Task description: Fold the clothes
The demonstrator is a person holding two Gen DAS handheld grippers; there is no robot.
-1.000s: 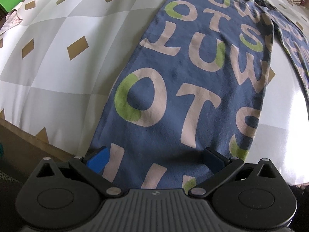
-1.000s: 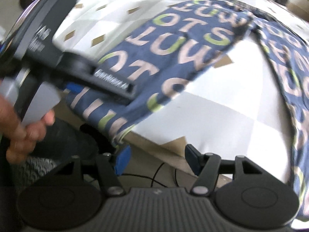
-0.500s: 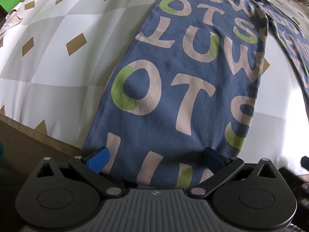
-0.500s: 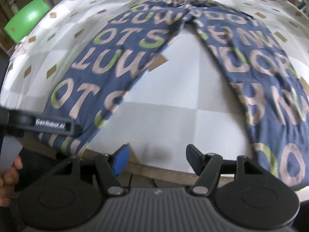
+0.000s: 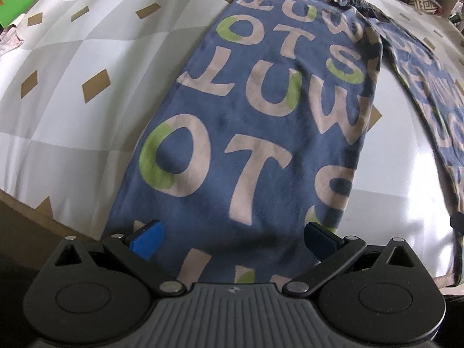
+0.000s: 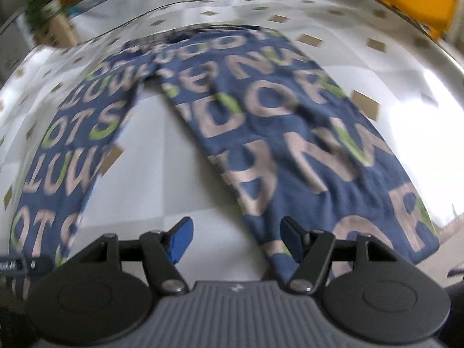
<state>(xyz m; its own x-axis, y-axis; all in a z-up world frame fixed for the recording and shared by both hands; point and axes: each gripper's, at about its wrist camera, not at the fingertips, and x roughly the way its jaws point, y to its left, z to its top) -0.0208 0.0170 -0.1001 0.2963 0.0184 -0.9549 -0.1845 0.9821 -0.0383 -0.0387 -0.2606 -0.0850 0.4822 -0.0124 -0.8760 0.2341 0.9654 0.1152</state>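
Blue fleece trousers printed with large beige and green letters (image 6: 261, 133) lie spread flat on the white, grey-checked cloth with tan diamonds that covers the table (image 5: 72, 66), their two legs opening into a V from a waistband in the upper middle of the right wrist view.

One leg (image 5: 261, 133) runs from the top of the left wrist view straight down to the left gripper (image 5: 232, 239), its long axis in line with that gripper. The cuff end drapes over the table edge between the spread blue pads, which do not press on it.

The other leg (image 6: 333, 174) runs down toward the lower right of the right wrist view. Its cuff lies just right of the right gripper (image 6: 235, 239), whose jaws stand apart over bare cloth with nothing between them; its right pad overlaps the leg's inner edge.

Each hand is nearer its own leg, both grippers tilted steeply down. Judging by this, the right one needs to shift right to straddle its cuff.
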